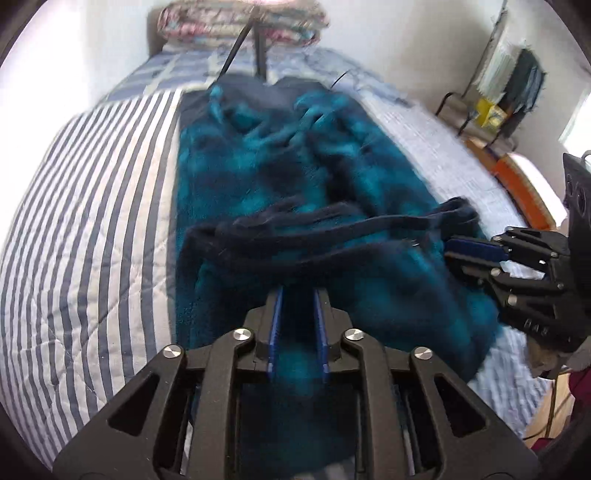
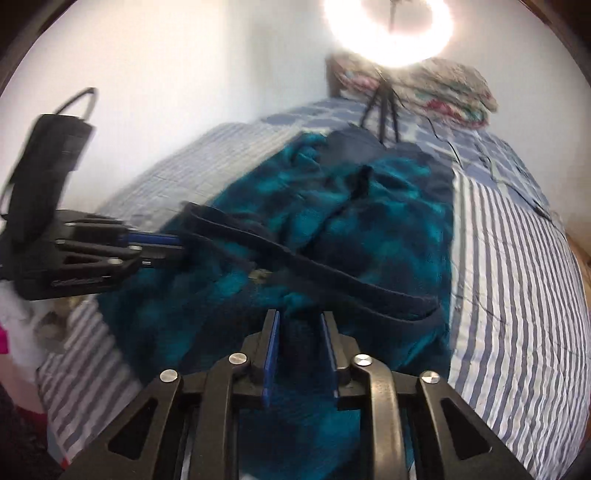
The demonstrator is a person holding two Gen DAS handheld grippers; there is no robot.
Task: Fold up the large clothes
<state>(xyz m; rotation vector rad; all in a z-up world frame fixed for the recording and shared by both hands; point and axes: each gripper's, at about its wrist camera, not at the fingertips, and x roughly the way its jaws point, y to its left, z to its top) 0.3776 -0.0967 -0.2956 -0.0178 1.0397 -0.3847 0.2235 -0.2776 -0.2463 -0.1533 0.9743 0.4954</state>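
A large teal and dark blue fleece garment (image 1: 258,177) (image 2: 369,229) lies lengthwise on the striped bedspread (image 1: 92,221) (image 2: 517,277). A dark navy band (image 1: 314,221) (image 2: 332,273) along its near edge is raised and stretched between the two grippers. In its own view, my left gripper (image 1: 300,295) has its blue pads close together with fleece filling the gap. The right wrist view shows it (image 2: 179,242) pinching one end of the band. My right gripper (image 2: 300,317) is likewise narrow with fabric between its pads. In the left wrist view it (image 1: 448,251) clamps the band's other end.
A black tripod (image 2: 382,107) with a bright ring light (image 2: 388,29) stands on the bed just beyond the garment. Folded patterned bedding (image 1: 240,22) is stacked at the head. A chair with clutter (image 1: 480,107) and an orange object (image 1: 524,188) are beside the bed.
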